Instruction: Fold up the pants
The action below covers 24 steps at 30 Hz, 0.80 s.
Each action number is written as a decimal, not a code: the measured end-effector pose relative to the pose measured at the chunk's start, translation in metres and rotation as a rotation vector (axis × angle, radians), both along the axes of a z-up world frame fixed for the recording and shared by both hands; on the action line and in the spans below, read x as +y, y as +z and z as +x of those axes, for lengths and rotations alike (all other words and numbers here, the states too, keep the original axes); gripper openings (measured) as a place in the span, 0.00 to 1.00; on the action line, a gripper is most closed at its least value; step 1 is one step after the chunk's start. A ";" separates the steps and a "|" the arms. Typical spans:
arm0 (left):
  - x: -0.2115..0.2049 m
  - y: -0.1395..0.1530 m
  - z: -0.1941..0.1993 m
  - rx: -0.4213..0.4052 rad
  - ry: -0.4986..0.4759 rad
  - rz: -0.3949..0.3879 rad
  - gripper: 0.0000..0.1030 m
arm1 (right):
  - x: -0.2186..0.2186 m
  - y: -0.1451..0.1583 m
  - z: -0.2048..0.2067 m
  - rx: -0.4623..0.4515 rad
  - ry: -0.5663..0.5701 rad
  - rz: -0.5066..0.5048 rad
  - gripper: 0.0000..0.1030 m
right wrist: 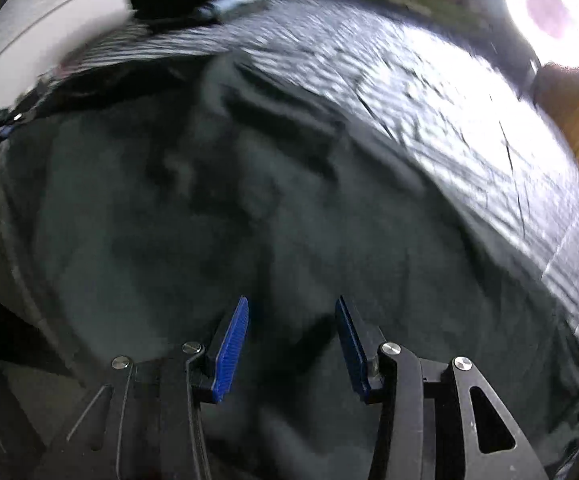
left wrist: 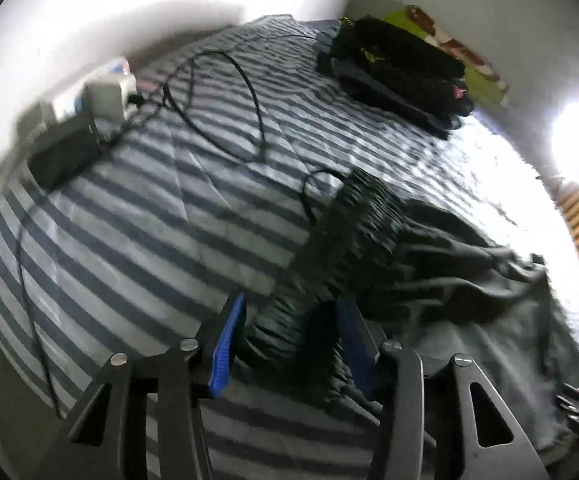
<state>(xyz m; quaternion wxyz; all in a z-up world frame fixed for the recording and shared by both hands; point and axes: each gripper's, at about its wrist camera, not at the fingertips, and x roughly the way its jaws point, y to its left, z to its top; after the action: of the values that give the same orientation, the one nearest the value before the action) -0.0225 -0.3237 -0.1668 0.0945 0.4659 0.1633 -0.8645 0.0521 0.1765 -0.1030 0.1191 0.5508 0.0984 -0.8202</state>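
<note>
Pants (left wrist: 469, 276) lie crumpled on the striped bedspread (left wrist: 149, 208), dark grey, bunched toward my right side of the bed, waistband (left wrist: 353, 220) ribbed and sticking up. My left gripper (left wrist: 289, 340) is spread wide, blue pads either side of the gathered waistband, fabric sits between the jaws but no pinch yet as far as I can tell. My right gripper (right wrist: 291, 340) is also wide apart, hovering close over the flat grey cloth (right wrist: 209, 220), holding nothing; view is blurred so contact with the cloth is unclear. Not folded yet, garment needs spreading first, I judge. Risks: left jaws closing on only one layer of the elastic, so the waistband twists when lifted; black cable (left wrist: 217, 100) looping across the bedspread near the waistband could snag on the fabric; right pads may catch the bedspread together with the pants. Folded dark clothes (left wrist: 401, 68) sit well apart at the far edge.
</note>
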 end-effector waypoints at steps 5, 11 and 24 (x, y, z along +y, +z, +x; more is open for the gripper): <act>0.003 0.024 -0.005 0.000 0.028 -0.123 0.50 | 0.037 0.026 0.011 0.008 -0.059 -0.141 0.41; 0.037 0.083 0.019 0.117 -0.059 -0.122 0.49 | 0.173 0.086 0.047 0.157 -0.346 -0.132 0.41; 0.281 0.111 -0.002 0.165 -0.553 -0.045 0.51 | 0.434 0.053 0.128 0.134 -0.868 -0.235 0.49</act>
<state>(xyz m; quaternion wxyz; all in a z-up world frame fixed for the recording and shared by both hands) -0.0249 -0.0422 -0.0553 -0.1479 0.4186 0.0181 -0.8959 0.1802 0.6104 -0.0500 -0.1807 0.4694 -0.2278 -0.8337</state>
